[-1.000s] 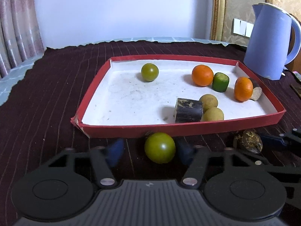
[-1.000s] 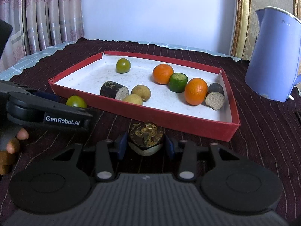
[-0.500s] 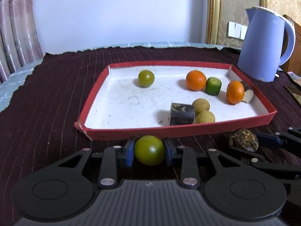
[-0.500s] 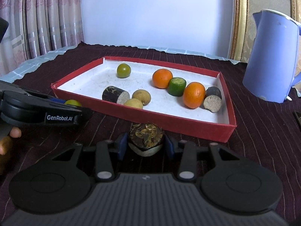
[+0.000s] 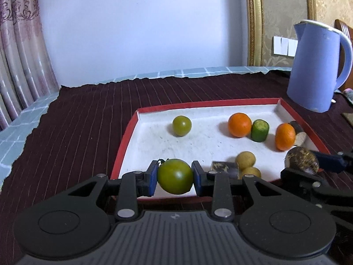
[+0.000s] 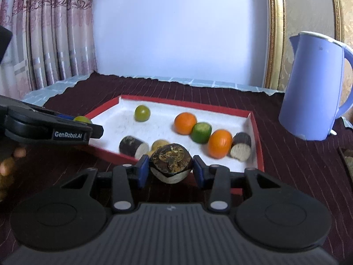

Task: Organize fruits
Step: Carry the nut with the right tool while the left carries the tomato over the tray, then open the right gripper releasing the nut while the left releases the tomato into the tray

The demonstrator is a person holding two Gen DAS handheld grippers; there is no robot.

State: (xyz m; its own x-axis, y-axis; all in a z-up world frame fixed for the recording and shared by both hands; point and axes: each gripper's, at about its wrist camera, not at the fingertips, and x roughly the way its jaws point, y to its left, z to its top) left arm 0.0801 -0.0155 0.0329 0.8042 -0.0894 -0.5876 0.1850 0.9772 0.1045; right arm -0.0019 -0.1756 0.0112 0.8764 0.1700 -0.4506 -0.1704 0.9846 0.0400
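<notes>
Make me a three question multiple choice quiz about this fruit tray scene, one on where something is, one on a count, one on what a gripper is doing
1. Where does the blue kettle stand?
A. Inside the red tray
B. On the dark cloth, outside the tray's far right corner
C. On the floor

2. How many orange fruits lie in the red tray?
A. One
B. Two
C. Four

3. What is the left hand-held gripper doing?
A. Standing open with nothing in it
B. Gripping the kettle's handle
C. Clamped on a green fruit

Answers:
1 B: the kettle sits on the cloth beyond the tray's rim.
2 B: one orange fruit lies beside the green cut piece, another orange fruit on its other side.
3 C: both blue pads press the green fruit, held up at the tray's near edge.
</notes>
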